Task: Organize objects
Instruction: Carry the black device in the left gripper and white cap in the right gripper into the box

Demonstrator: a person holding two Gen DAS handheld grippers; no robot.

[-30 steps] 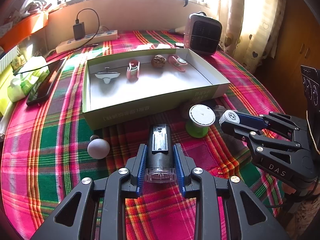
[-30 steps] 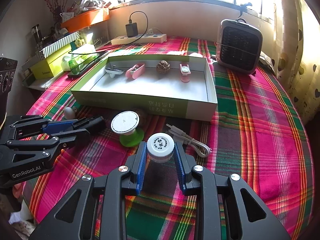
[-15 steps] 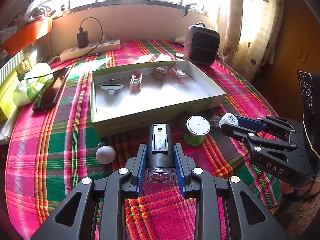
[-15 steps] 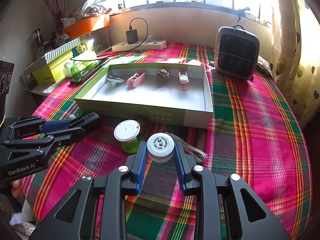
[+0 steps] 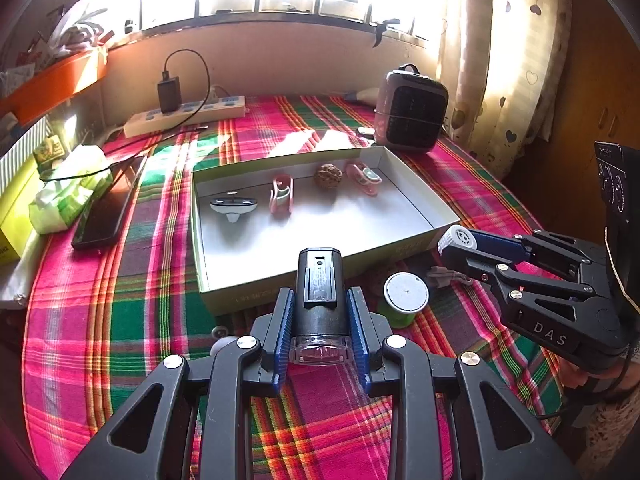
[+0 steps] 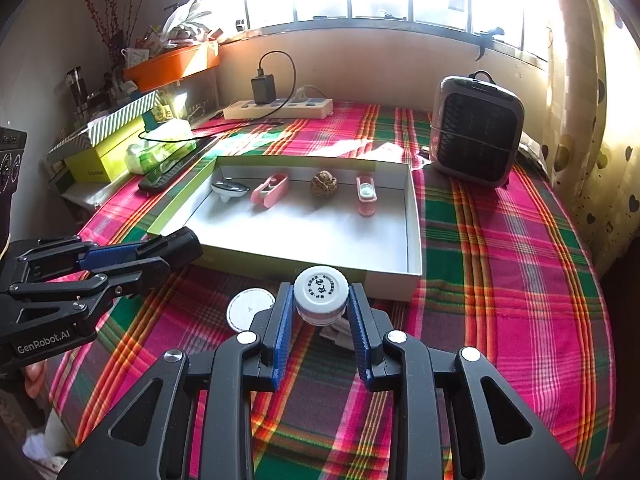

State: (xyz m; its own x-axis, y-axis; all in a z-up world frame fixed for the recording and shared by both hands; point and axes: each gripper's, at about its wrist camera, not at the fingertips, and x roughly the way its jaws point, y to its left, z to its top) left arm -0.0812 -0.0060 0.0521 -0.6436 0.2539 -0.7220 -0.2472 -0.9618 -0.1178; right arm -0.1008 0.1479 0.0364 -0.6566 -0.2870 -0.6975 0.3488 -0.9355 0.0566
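My left gripper [image 5: 320,300] is shut on a black cylindrical device with a clear cap [image 5: 320,292], held above the plaid cloth just in front of the shallow green-sided box [image 5: 416,208]. My right gripper [image 6: 320,300] is shut on a small white-capped bottle [image 6: 321,290], also lifted near the box's front wall [image 6: 392,278]. Inside the box lie a grey-white gadget [image 5: 233,205], a pink clip [image 5: 281,195], a walnut [image 5: 328,175] and a pink case [image 5: 366,178]. A green spool with a white top [image 5: 405,296] stands on the cloth between the grippers.
A small heater [image 6: 476,132] stands at the back right, a power strip with charger [image 6: 280,106] along the wall. A phone [image 5: 108,208], tissue pack [image 5: 68,200] and yellow boxes [image 6: 100,152] crowd the left. A grey cable [image 5: 444,278] lies by the spool, and a grey ball [image 5: 220,342] peeks beside my left fingers.
Both grippers have risen with their objects still held; the box and table look smaller and lower in both views. The grey ball is now mostly hidden behind my left fingers.
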